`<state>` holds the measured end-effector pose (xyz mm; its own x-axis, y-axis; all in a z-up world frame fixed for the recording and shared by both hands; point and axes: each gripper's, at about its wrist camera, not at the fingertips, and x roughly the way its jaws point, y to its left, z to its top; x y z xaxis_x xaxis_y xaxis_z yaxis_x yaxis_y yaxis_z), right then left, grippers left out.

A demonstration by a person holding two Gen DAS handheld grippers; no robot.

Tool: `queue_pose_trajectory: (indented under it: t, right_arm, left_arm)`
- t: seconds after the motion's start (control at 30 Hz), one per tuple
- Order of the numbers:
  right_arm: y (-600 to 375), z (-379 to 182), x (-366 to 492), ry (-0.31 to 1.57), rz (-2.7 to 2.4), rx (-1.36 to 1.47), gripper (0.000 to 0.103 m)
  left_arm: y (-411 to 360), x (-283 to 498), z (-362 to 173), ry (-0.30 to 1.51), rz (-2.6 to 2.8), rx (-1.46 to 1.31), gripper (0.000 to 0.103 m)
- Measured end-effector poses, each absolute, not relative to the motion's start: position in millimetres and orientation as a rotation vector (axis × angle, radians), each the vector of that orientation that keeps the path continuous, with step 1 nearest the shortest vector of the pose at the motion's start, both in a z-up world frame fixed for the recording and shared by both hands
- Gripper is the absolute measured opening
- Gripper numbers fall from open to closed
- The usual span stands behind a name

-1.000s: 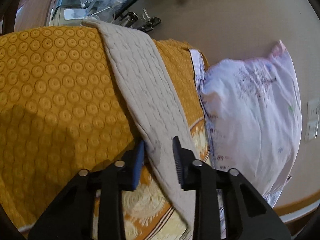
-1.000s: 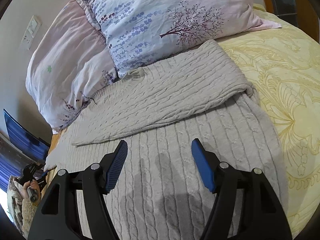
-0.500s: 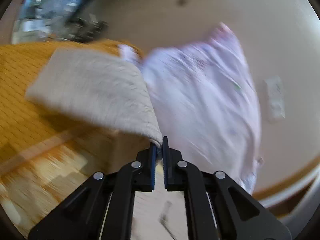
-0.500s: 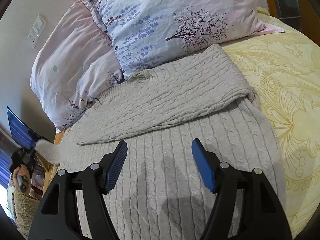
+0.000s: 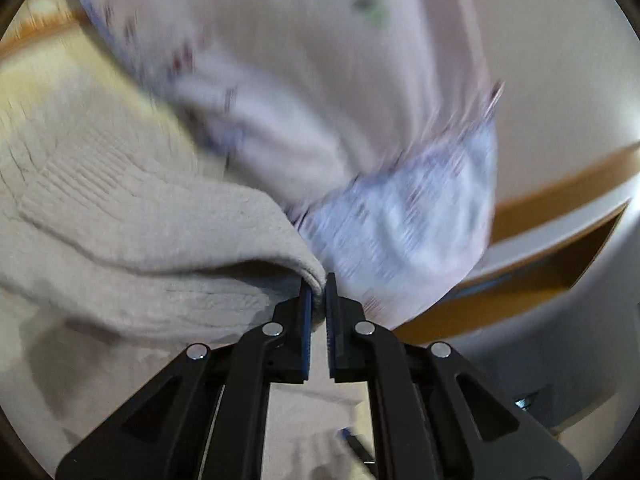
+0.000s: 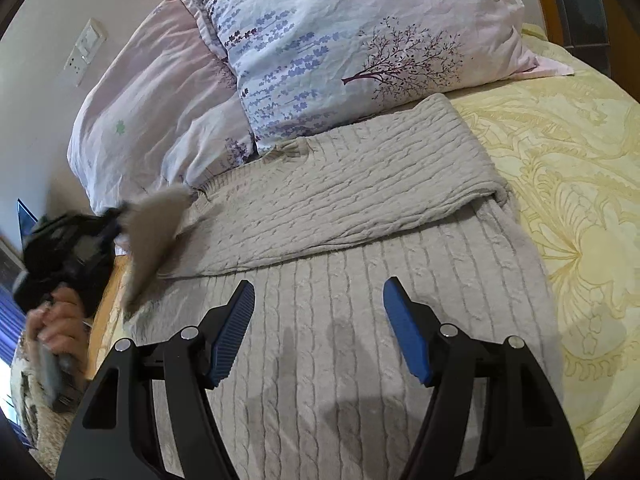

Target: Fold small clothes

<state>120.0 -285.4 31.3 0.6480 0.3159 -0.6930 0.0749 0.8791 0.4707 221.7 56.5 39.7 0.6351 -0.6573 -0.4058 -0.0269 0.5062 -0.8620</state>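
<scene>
- The left gripper (image 5: 318,292), seen at nine o'clock in the right wrist view (image 6: 114,222), has its jaws pinched nearly closed on the edge of the sweater's sleeve (image 5: 168,216); the hand (image 6: 60,320) under it grips the handle.
- The sleeve (image 6: 154,236) hangs lifted off the bed, trailing toward seven o'clock, blurred with motion.
- The sweater (image 6: 352,248), grey cable knit, lies flat across the centre of the bedspread (image 6: 580,208), with the other sleeve (image 6: 360,188) already laid across the chest from nine toward two o'clock.
- The right gripper (image 6: 319,320) hovers at six o'clock over the sweater's lower body, jaws spread wide and holding nothing.
- Pillows (image 6: 340,52) sit at twelve o'clock, touching the sweater's collar edge.
- Risks, as I judge them: the pinch takes only a thin edge of knit, so the sleeve could slip out mid-swing; with nothing pinning the body, the pull could drag the sweater sideways and undo the laid sleeve; the carried sleeve could catch on the near pillow (image 5: 304,80) and land crooked.
- Hard to read: the left wrist view is smeared, so how deep the cloth sits between the pads is unclear; the sweater's hem is hidden behind the right gripper; the bed's left edge is cut off by the lens rim.
</scene>
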Motion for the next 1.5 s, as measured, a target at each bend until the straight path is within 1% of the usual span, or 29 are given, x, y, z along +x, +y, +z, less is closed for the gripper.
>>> queue_pose_trajectory:
  t: [0.07,0.13,0.17,0.2,0.23,0.27,0.3,0.37,0.47,0.53,0.6,0.63,0.67,0.77,0.8,0.87,1.03,1.07,1.13,1.17,1.2,1.23,1.33,1.4,1.5]
  right_arm:
    - [-286.1,32.9,120.0,0.872,0.141,0.481,0.069]
    - [-285.2,36.7,121.0,0.878,0.141,0.459,0.069]
    - [-284.1,39.0,122.0,0.878,0.144,0.447,0.069]
    - [-282.3,42.8,123.6,0.875,0.148,0.431,0.069]
    - [-279.6,47.2,125.8,0.872,0.153,0.414,0.069]
    - [-275.6,52.1,129.0,0.871,0.166,0.396,0.069]
    - [-271.5,55.6,131.7,0.869,0.182,0.385,0.069]
    - [-253.8,67.4,140.4,0.860,0.250,0.322,0.068]
    - [-219.6,81.0,150.8,0.829,0.356,0.199,0.068]
    - [-185.7,87.6,159.2,0.797,0.438,0.093,0.066]
    - [-148.6,88.9,170.1,0.778,0.514,-0.018,0.060]
    - [-133.2,87.8,174.2,0.773,0.546,-0.058,0.060]
    - [-112.7,84.2,181.2,0.772,0.589,-0.110,0.058]
    - [-76.0,70.4,196.6,0.798,0.629,-0.199,0.048]
    - [-62.6,63.9,202.9,0.814,0.649,-0.223,0.045]
    - [-38.4,51.0,212.7,0.838,0.669,-0.281,0.041]
    - [-9.4,28.1,223.4,0.844,0.639,-0.411,0.041]
    - [-6.4,25.5,226.2,0.846,0.631,-0.410,0.041]
    - [-8.2,21.4,229.4,0.849,0.622,-0.396,0.033]
    - [-8.5,20.9,230.2,0.843,0.619,-0.380,0.023]
    - [-9.6,21.8,230.5,0.838,0.622,-0.359,0.009]
    - [-13.5,24.2,231.8,0.836,0.614,-0.323,0.007]
    - [-39.8,40.2,235.8,0.812,0.580,-0.160,0.006]
    - [-72.3,54.5,234.2,0.773,0.517,-0.023,0.006]
    - [-145.8,65.5,223.8,0.720,0.375,0.269,0.006]
  left_arm:
    - [27.5,228.7,17.8,0.931,-0.450,-0.913,0.012]
    - [12.4,229.3,8.5,1.012,-0.466,-0.823,0.036]
    - [7.7,224.2,8.2,1.023,-0.481,-0.792,0.041]
    - [8.6,217.6,11.4,1.022,-0.513,-0.756,0.050]
    - [11.0,212.5,16.5,1.017,-0.541,-0.738,0.062]
    - [16.2,205.5,22.8,1.008,-0.568,-0.726,0.066]
    - [26.7,196.8,33.5,0.982,-0.598,-0.710,0.068]
    - [46.8,182.2,48.6,0.930,-0.599,-0.657,0.068]
    - [83.2,167.6,63.2,0.863,-0.457,-0.522,0.067]
    - [105.0,169.6,56.5,0.878,-0.344,-0.480,0.057]
    - [121.9,171.0,41.4,0.921,-0.292,-0.478,0.051]
    - [123.7,173.2,37.0,0.934,-0.273,-0.468,0.049]
    - [124.6,176.3,33.6,0.945,-0.245,-0.449,0.049]
    - [140.2,177.2,19.4,0.976,-0.182,-0.432,0.048]
    - [141.0,179.3,18.0,0.976,-0.178,-0.438,0.044]
    - [141.8,180.8,17.4,0.973,-0.171,-0.426,0.043]
    - [142.4,179.5,16.0,0.977,-0.172,-0.396,0.044]
    - [141.7,180.1,15.6,0.977,-0.174,-0.399,0.044]
    - [141.5,181.6,14.6,0.976,-0.177,-0.410,0.045]
    - [142.8,181.1,14.6,0.976,-0.180,-0.413,0.045]
    - [142.3,181.6,14.5,0.976,-0.180,-0.416,0.045]
    - [142.9,181.6,14.5,0.977,-0.181,-0.421,0.045]
    - [143.5,182.2,14.5,0.978,-0.182,-0.437,0.045]
    - [144.1,181.5,14.8,0.977,-0.183,-0.441,0.045]
    - [144.0,180.3,14.7,0.974,-0.184,-0.441,0.046]
